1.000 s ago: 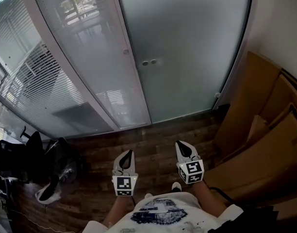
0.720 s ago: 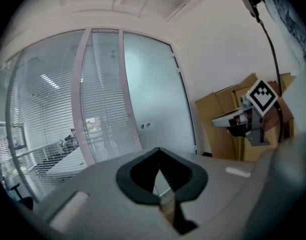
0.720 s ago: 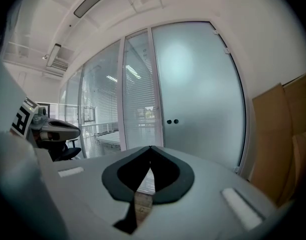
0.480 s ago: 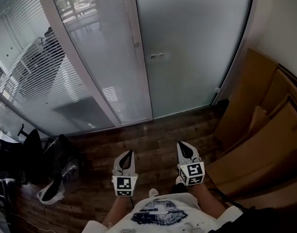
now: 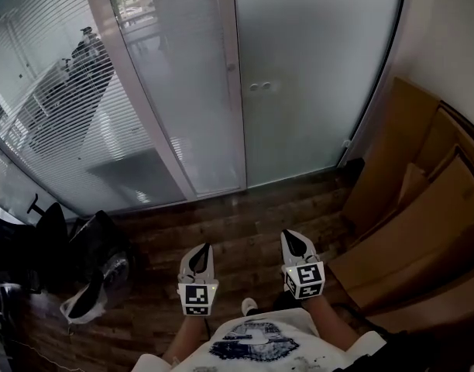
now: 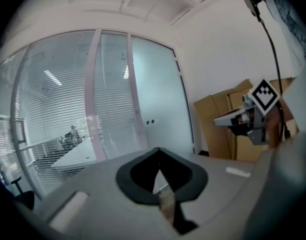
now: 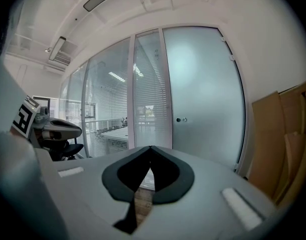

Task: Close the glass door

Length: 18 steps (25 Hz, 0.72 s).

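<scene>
The frosted glass door (image 5: 314, 76) stands flush in its frame, with two small round knobs (image 5: 260, 86) near its left edge. It also shows in the left gripper view as the glass door (image 6: 155, 99) and in the right gripper view as the glass door (image 7: 203, 94) with its knob (image 7: 180, 119). My left gripper (image 5: 200, 248) and right gripper (image 5: 293, 236) hover side by side over the wooden floor, well short of the door. Both are shut with nothing between their jaws. Each shows in the other's view: the right gripper (image 6: 243, 118) and the left gripper (image 7: 60, 129).
Flattened cardboard boxes (image 5: 423, 208) lean against the right wall. A glass wall with blinds (image 5: 51, 115) runs along the left. A black office chair (image 5: 43, 239) and a bag (image 5: 86, 301) stand at the lower left. Wooden floor (image 5: 245, 223) lies between me and the door.
The view has shifted: the door's knobs now sit further right and higher in the picture. Both grippers sit slightly lower and stay shut.
</scene>
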Tool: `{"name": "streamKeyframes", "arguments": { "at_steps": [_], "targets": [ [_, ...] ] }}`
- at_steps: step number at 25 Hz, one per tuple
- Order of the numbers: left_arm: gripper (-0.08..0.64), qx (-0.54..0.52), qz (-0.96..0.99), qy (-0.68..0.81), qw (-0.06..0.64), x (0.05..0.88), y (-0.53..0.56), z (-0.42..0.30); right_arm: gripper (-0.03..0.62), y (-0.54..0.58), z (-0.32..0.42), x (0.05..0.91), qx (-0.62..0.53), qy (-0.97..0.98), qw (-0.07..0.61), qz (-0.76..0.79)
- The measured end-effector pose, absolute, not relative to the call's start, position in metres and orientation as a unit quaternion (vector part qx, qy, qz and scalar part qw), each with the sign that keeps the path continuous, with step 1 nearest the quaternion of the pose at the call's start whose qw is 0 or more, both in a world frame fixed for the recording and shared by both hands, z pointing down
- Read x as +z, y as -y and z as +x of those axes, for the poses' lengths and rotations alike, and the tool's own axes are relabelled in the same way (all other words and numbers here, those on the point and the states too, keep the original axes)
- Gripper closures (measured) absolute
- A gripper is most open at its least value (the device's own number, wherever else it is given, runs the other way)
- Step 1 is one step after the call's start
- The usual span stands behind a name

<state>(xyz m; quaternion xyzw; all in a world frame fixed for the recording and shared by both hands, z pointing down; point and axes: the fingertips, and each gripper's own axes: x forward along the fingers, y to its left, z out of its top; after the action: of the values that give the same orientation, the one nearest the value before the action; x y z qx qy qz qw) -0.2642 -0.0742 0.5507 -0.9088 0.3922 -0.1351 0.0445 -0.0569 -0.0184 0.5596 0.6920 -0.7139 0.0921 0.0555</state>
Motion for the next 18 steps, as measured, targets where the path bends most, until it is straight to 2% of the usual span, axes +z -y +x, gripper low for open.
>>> {"name": "streamKeyframes", "arguments": {
  "at_steps": [18],
  "targets": [
    [0.561, -0.139, -0.900, -0.411, 0.025, 0.559, 0.068, -0.271, 0.584, 0.017, -0.061, 0.565, 0.096, 0.730, 0.075, 0.672]
  ]
}}
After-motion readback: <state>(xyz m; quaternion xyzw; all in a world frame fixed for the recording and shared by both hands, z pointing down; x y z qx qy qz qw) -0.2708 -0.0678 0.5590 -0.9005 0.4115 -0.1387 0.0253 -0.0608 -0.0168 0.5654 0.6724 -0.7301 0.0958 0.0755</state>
